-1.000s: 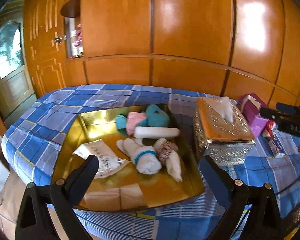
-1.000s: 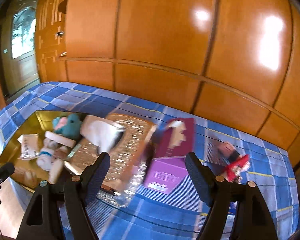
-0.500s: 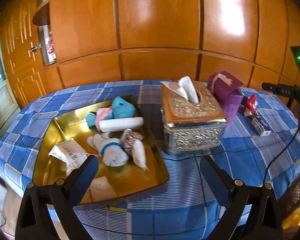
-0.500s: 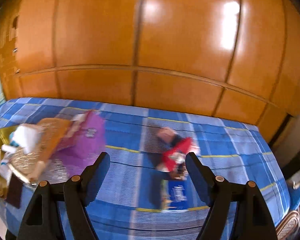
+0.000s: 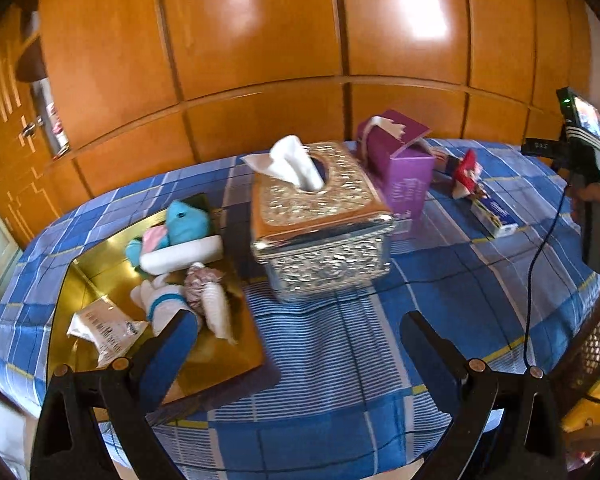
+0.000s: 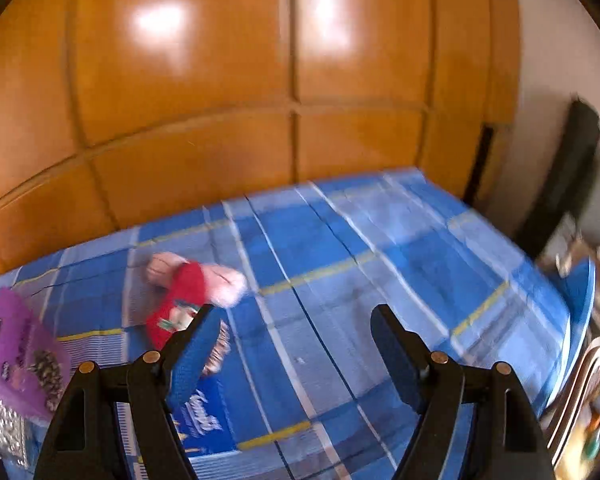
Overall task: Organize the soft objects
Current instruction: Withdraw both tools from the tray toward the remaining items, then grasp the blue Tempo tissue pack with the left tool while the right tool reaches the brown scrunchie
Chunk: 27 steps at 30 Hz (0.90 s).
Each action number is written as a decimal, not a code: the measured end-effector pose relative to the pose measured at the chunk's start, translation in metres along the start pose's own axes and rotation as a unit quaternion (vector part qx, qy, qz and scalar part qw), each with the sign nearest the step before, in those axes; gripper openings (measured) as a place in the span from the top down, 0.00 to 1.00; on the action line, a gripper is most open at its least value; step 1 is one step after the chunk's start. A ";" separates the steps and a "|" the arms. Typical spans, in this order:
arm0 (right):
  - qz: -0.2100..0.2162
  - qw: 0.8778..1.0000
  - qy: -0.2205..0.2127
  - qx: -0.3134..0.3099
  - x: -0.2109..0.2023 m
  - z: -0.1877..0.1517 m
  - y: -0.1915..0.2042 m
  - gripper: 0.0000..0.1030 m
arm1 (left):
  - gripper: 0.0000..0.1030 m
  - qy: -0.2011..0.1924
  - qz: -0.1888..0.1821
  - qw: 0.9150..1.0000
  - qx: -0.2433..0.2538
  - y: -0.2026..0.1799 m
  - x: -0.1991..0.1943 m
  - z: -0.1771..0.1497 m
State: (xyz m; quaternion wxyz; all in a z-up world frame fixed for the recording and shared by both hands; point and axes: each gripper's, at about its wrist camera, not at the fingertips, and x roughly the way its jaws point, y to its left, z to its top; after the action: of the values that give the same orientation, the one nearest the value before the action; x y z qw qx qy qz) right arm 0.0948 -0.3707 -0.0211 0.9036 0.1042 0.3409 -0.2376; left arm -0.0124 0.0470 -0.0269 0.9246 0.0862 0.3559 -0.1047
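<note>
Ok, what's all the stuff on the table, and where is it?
Tablecloth: one, blue check, covering the table.
Tray: one, gold, left side.
Soft toys and rolled socks: a small pile, teal, pink and white, in the tray.
Packet: one, white, tray's near corner.
Tissue box: one, silver and gold, middle.
Purple box: one, opened, behind the tissue box.
Red soft toy: one, right of the purple box.
Blue carton: one, near the toy.
Left tongs: open, empty.
Right tongs: open, empty.

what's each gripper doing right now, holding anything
left gripper: open, holding nothing, above the blue checked cloth.
right gripper: open, holding nothing, beside the red soft toy.
</note>
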 end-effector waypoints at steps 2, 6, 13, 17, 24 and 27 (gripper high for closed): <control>0.012 0.999 0.011 0.029 0.004 0.001 -0.009 0.23 | 0.01 0.001 -0.003 1.000 0.008 -0.008 0.003 0.002; 0.029 0.998 0.021 0.048 0.007 0.001 -0.014 0.23 | 0.01 0.002 -0.018 1.000 0.024 -0.024 0.007 0.006; 0.052 0.993 0.046 0.096 0.015 -0.001 -0.029 0.23 | 0.02 0.009 -0.041 0.997 0.058 -0.052 0.016 0.015; 0.061 0.989 0.055 0.124 0.017 -0.002 -0.038 0.23 | 0.02 0.019 -0.051 0.996 0.072 -0.065 0.025 0.018; 0.071 0.982 0.065 0.160 0.019 -0.004 -0.051 0.23 | 0.03 0.033 -0.069 0.993 0.087 -0.085 0.035 0.022; 0.078 0.979 0.066 0.177 0.019 -0.005 -0.057 0.23 | 0.07 0.039 -0.084 0.991 0.095 -0.095 0.040 0.028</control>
State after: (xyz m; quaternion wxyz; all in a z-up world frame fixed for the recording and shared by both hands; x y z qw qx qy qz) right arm 0.0760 -0.4252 -0.0395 0.8623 0.3041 0.3428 -0.2156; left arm 0.0099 -0.0567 -0.0420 0.8856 0.1477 0.3858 -0.2123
